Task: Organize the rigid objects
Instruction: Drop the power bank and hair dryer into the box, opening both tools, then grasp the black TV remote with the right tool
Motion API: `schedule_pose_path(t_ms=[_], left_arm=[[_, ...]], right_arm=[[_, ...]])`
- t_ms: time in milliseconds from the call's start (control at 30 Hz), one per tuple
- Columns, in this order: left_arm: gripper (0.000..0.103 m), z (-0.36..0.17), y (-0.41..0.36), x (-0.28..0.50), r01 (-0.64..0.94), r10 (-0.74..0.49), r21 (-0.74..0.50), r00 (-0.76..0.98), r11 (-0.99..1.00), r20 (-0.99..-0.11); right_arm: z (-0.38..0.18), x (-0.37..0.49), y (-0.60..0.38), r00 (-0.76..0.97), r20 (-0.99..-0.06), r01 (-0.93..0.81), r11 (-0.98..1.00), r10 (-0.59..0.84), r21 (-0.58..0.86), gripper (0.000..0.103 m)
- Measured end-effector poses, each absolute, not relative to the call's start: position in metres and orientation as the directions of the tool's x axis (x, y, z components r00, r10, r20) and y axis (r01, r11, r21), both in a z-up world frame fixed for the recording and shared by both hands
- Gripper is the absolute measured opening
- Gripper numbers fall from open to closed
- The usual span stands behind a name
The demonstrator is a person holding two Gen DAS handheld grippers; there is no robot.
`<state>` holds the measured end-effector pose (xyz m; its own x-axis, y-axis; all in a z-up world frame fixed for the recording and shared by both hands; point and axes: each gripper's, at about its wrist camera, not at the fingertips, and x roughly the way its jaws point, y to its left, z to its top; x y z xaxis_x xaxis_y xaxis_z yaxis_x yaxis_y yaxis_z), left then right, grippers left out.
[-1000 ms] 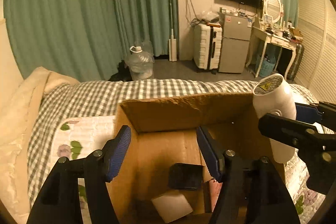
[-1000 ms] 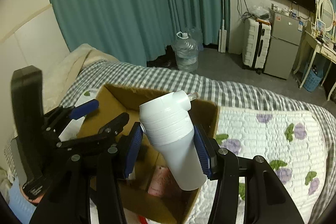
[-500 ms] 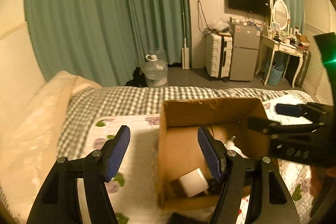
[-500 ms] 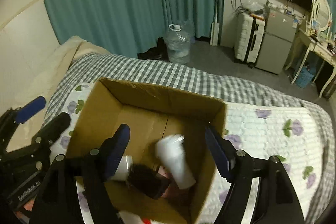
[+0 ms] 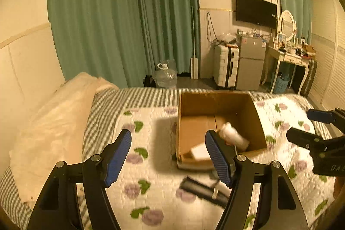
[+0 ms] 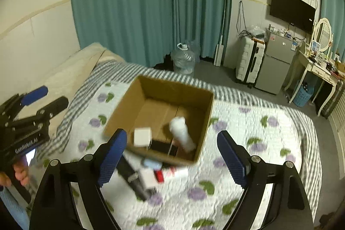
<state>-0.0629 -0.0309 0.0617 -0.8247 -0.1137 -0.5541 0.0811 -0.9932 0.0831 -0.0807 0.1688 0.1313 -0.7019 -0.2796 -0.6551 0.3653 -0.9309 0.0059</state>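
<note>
An open cardboard box (image 6: 207,115) (image 5: 256,122) stands on the flowered quilt. Inside lie a white bottle (image 6: 182,133) (image 5: 234,137), a white cube (image 6: 142,136) and a black item (image 6: 160,147). My right gripper (image 6: 172,156) is open and empty, raised above the box's near edge. My left gripper (image 5: 168,156) is open and empty, raised above the quilt left of the box. A long black object (image 5: 204,189) (image 6: 131,178) and small white, blue and red items (image 6: 157,171) lie on the quilt in front of the box.
A cream pillow (image 5: 54,118) lies at the left of the bed. Beyond the bed are green curtains, a water jug (image 5: 165,77), a white suitcase (image 5: 225,66), a small fridge (image 5: 251,64) and a dressing table (image 5: 289,55).
The right gripper opened and let the white bottle drop into the box. Both grippers pulled up and back from the box, so more of the bed shows.
</note>
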Motion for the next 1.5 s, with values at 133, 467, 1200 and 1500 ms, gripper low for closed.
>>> schedule_pose_path(t_ms=[133, 467, 1200, 1500], left_arm=[[0.074, 0.028, -0.024, -0.058, 0.082, -0.12, 0.091, -0.796, -0.992, -0.594], [0.074, -0.061, -0.036, -0.069, 0.114, -0.178, 0.138, -0.693, -0.984, -0.699], [0.074, -0.087, -0.073, -0.08, 0.158, -0.101, -0.002, -0.636, -0.987, -0.765], [0.074, -0.068, -0.061, -0.067, 0.134, -0.11, 0.026, -0.675, -0.991, -0.73]], right_arm=[[0.095, -0.067, 0.167, -0.685, -0.683, 0.344, -0.939, -0.255, 0.006, 0.086], [-0.01, -0.068, 0.124, -0.531, -0.78, 0.492, -0.87, -0.33, 0.033, 0.077], [-0.085, -0.09, 0.052, -0.468, -0.84, 0.644, -0.757, -0.275, -0.111, 0.042], [-0.066, -0.078, 0.073, -0.472, -0.829, 0.579, -0.814, -0.299, -0.037, 0.023]])
